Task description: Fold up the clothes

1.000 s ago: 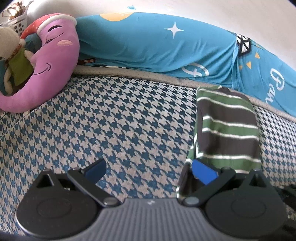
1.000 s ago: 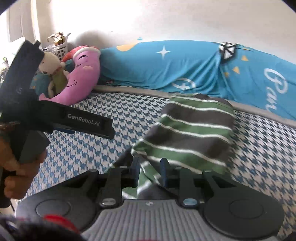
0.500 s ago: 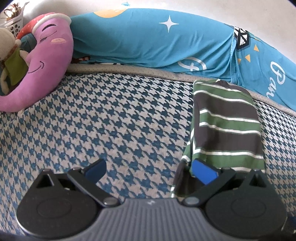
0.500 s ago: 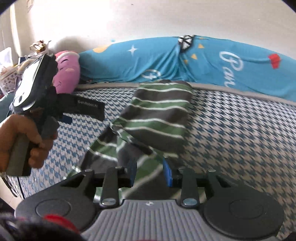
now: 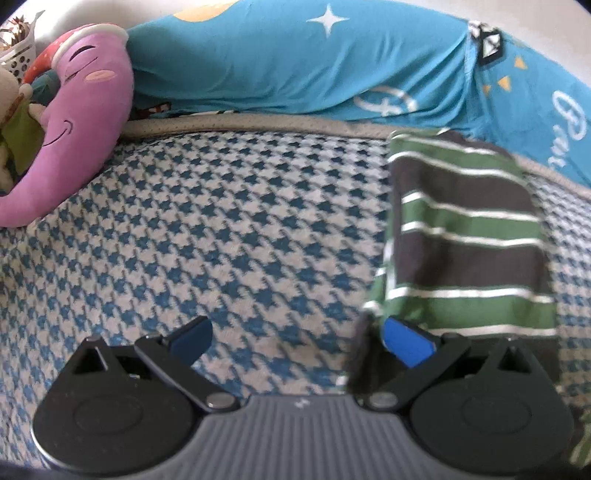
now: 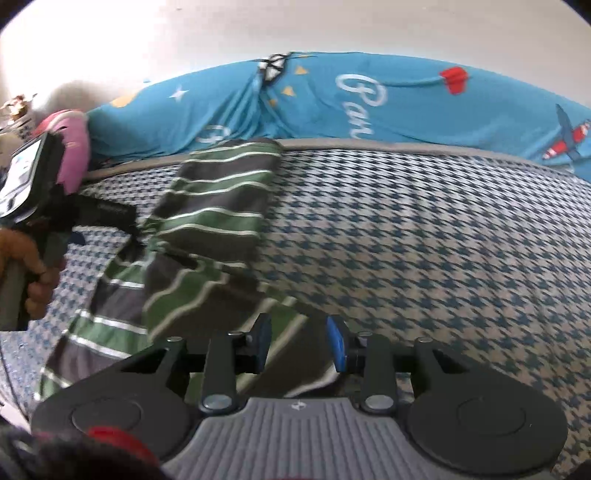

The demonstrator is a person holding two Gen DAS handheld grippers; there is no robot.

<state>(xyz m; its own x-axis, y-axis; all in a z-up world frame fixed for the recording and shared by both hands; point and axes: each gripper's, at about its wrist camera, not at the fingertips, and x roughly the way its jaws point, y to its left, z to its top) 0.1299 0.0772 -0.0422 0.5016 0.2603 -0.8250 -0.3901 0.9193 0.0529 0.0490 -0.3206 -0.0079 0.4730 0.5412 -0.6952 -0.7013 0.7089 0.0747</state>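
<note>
Soft daylight, brightest perhaps from upper left, washed-out wall (image 6: 184, 33), motion blur throughout, fisheye bending, dark vignetted corners

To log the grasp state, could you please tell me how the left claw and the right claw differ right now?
The left claw is spread wide; the right claw leaves a narrower gap. The left claw has mostly bare houndstooth cover between its fingers; the right claw has the striped garment there, though whether it grips is unclear. Both have blue pads.
</note>
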